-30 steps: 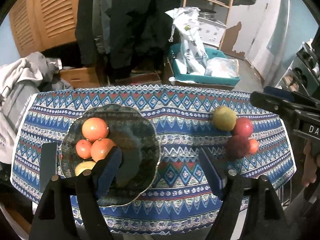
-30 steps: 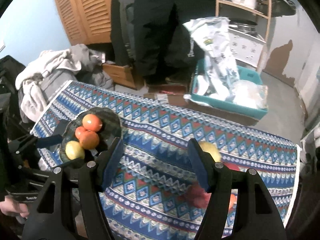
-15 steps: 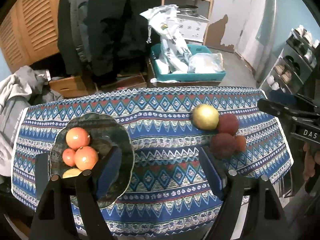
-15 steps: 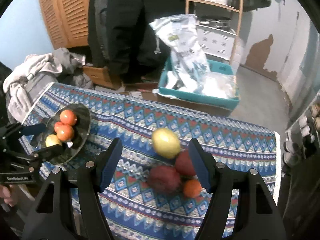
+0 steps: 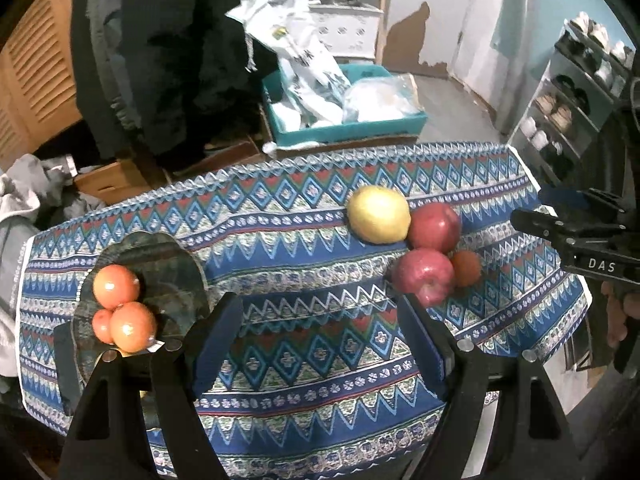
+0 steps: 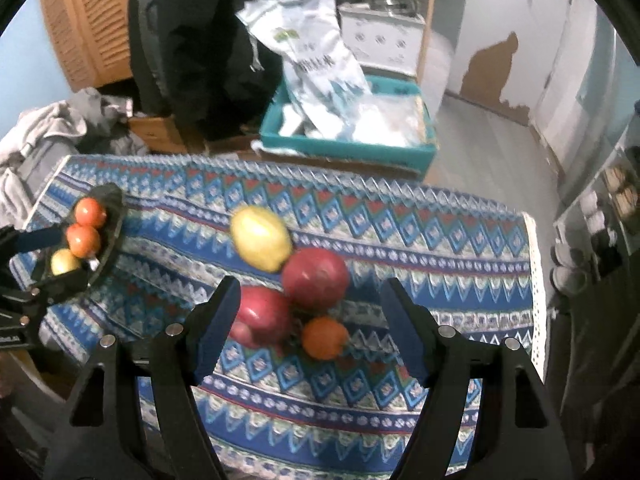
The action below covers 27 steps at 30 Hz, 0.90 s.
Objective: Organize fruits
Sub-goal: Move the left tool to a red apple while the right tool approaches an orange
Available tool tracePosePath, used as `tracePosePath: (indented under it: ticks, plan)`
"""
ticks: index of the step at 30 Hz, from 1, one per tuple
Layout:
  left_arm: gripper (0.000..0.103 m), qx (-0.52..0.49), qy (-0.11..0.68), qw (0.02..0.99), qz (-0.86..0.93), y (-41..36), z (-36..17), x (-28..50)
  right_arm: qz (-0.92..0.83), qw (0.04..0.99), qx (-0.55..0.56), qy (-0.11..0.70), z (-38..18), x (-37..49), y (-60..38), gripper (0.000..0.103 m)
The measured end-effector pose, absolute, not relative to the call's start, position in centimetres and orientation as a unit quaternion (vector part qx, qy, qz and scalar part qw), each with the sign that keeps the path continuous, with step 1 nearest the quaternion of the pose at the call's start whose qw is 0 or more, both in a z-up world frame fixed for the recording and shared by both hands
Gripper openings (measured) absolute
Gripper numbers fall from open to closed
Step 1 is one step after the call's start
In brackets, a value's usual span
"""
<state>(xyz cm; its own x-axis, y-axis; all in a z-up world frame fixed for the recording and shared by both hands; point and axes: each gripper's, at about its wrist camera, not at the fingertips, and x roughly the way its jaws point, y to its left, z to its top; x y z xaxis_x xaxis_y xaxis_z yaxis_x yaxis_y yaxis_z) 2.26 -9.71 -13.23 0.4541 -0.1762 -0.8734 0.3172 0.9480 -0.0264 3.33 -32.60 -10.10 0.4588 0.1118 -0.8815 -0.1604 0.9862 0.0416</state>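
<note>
The right gripper (image 6: 308, 322) is opening above 2 red apples (image 6: 316, 278), holding nothing. The left gripper (image 5: 320, 340) is hanging spread and empty beside the glass plate (image 5: 176, 264).

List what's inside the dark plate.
The dark plate holds three orange fruits and one yellow fruit. In the left wrist view the left gripper covers the yellow one.

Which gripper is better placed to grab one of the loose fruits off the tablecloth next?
Right. The right gripper hangs over the red apples, jaws opening, nothing gripped; the left gripper frames bare cloth.
</note>
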Motion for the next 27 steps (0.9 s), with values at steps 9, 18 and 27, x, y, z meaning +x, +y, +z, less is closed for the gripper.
tracePosePath:
  ticks: [9, 18, 27]
  plan:
    - [0.086, 0.089, 0.524, 0.834, -0.148, -12.1, -16.2, 3.3, 0.072, 0.823, -0.025, 0.564, -15.0, 3.0, -34.9, 0.075]
    - [0.087, 0.102, 0.542, 0.818, -0.163, -13.7, -19.1, 3.8, 0.098, 0.795, -0.028, 0.598, -19.3, 3.3, -34.8, 0.075]
    - [0.087, 0.107, 0.563, 0.802, -0.168, -14.3, -21.6, 4.5, 0.118, 0.778, -0.050, 0.615, -22.3, 4.1, -33.9, 0.075]
